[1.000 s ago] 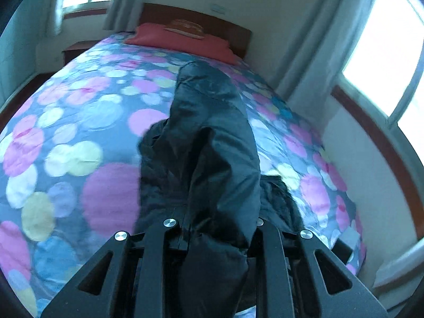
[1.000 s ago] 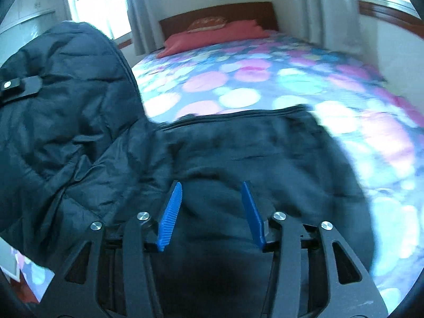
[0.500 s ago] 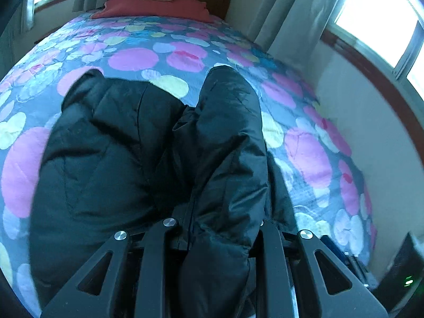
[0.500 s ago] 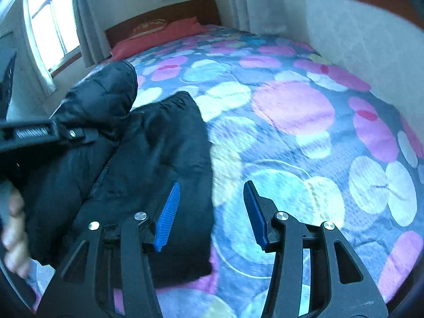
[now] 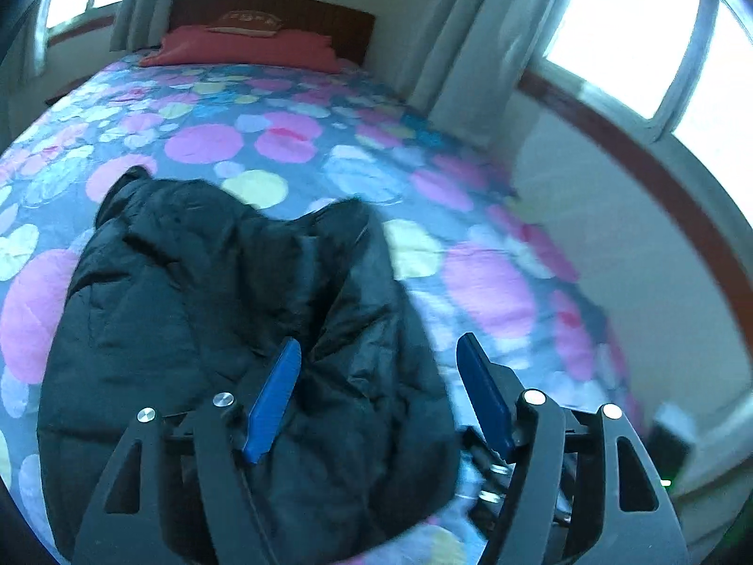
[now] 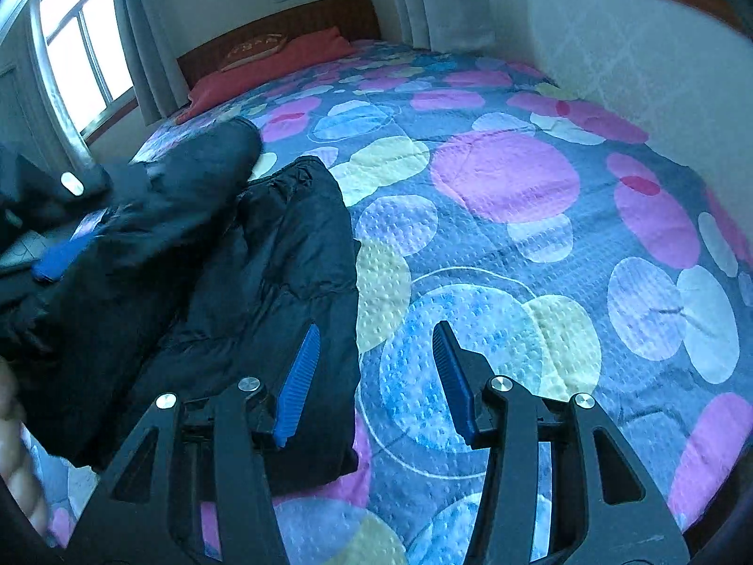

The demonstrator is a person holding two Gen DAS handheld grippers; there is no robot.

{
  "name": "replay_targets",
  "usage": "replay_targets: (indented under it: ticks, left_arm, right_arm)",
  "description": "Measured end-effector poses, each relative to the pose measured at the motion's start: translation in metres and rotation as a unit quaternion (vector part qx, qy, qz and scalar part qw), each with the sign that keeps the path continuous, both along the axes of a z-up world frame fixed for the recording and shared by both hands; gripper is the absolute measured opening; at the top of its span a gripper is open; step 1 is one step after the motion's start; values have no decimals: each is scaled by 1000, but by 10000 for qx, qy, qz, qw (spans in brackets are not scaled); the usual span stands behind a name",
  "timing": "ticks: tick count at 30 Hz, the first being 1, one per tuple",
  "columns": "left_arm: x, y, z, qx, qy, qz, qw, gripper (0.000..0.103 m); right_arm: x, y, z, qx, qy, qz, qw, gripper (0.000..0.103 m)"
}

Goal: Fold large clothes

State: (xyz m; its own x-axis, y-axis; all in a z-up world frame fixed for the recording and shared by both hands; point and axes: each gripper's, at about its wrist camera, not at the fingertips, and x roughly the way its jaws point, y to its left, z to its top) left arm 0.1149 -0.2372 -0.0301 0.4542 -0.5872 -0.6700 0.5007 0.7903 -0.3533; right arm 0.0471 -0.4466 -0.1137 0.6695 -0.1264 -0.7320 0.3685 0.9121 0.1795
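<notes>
A black puffer jacket (image 5: 197, 310) lies bunched on the bed near its foot, one puffy part folded over the rest. My left gripper (image 5: 376, 367) is open, its blue pads wide apart, with the jacket's folded part lying loose between and below them. In the right wrist view the jacket (image 6: 263, 273) lies at the left. My right gripper (image 6: 374, 358) is open and empty, above the jacket's right edge and the bedspread. One blue pad of the left gripper (image 6: 59, 259) shows at the far left against the jacket.
The bed (image 6: 517, 179) has a grey spread with pink, yellow and blue circles. A red pillow (image 5: 244, 44) and wooden headboard (image 5: 282, 9) are at the far end. A white wall (image 5: 612, 245), curtains and windows run along the right side.
My left gripper opened and let go of the jacket part it held; that part now lies on the jacket. My right gripper stayed open and moved little.
</notes>
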Motion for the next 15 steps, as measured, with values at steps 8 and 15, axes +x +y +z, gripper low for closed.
replay_targets:
  ticks: [8,15]
  left_arm:
    - [-15,67,36,-46,-844,330,9959,68]
    - [15,158,7,66,-649,1353,9886,70]
  right_arm:
    - [-2,23,38,-155,-340,185,9991,50]
    - [21,67,75,-117,-730,684,9949,57]
